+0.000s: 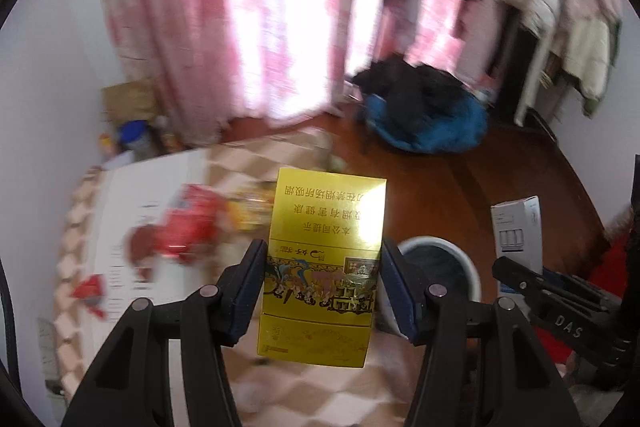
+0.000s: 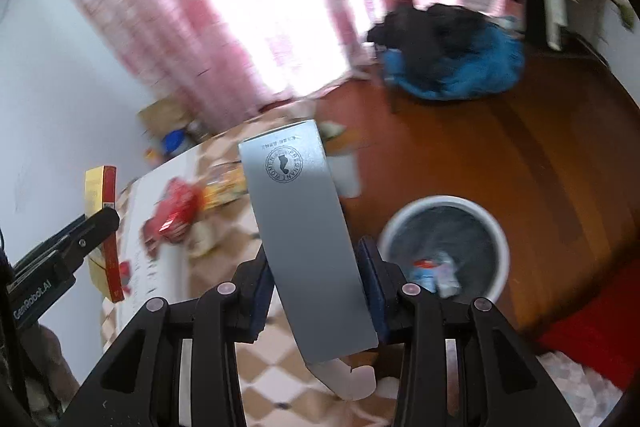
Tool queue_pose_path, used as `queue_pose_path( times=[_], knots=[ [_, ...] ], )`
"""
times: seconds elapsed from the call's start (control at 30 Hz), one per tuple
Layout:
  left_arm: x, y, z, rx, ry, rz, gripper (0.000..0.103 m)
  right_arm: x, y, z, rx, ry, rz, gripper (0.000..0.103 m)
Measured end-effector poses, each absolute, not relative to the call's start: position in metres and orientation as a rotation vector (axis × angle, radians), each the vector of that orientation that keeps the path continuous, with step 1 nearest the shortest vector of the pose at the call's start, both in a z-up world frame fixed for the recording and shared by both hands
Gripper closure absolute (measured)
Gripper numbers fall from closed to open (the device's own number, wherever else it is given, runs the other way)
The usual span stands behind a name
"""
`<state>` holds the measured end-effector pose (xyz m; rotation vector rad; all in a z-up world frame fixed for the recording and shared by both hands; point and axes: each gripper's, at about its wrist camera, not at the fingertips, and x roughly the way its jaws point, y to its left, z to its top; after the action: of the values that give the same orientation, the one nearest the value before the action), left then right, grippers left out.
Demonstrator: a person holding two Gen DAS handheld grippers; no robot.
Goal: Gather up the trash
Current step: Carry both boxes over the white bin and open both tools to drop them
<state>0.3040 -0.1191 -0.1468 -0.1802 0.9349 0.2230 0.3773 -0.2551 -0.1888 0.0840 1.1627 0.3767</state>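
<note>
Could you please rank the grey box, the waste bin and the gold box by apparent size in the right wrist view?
1. grey box, though nearness to the camera inflates it
2. waste bin
3. gold box

A lived-in room of a private home, likely a bedroom: pink patterned curtains [image 1: 256,27] glow with daylight from a window behind them, coats and other clothes [image 1: 560,7] hang crowded on a white rack [image 1: 534,67], and a heap of dark and blue clothing [image 2: 452,55] lies on the reddish wooden floor [image 2: 520,167]. A checked cloth [image 2: 272,367] covers a table strewn with snack wrappers [image 2: 180,211], beside a white wastebasket [image 2: 496,227] holding scraps.
</note>
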Motion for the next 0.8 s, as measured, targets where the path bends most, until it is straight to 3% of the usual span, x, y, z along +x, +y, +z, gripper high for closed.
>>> queue_pose_path(
  times=[0.33,0.53,0.73,0.8],
  knots=[
    [0.416,-0.246,-0.262,-0.109,1.175,0.032,0.05,0.422,-0.412,-0.301,0.256,1.33,0.098,0.061],
    [0.464,-0.263,-0.335,-0.169,1.369,-0.046,0.049,0.441,-0.455,-0.38,0.34,1.44,0.026,0.061],
    [0.481,-0.249,-0.366,-0.234,1.459,-0.026,0.047,0.461,-0.468,-0.435,0.385,1.51,0.018,0.061],
    [0.479,-0.248,-0.367,-0.243,1.465,-0.018,0.029,0.466,-0.465,-0.443,0.398,1.52,0.021,0.06]
  ],
)
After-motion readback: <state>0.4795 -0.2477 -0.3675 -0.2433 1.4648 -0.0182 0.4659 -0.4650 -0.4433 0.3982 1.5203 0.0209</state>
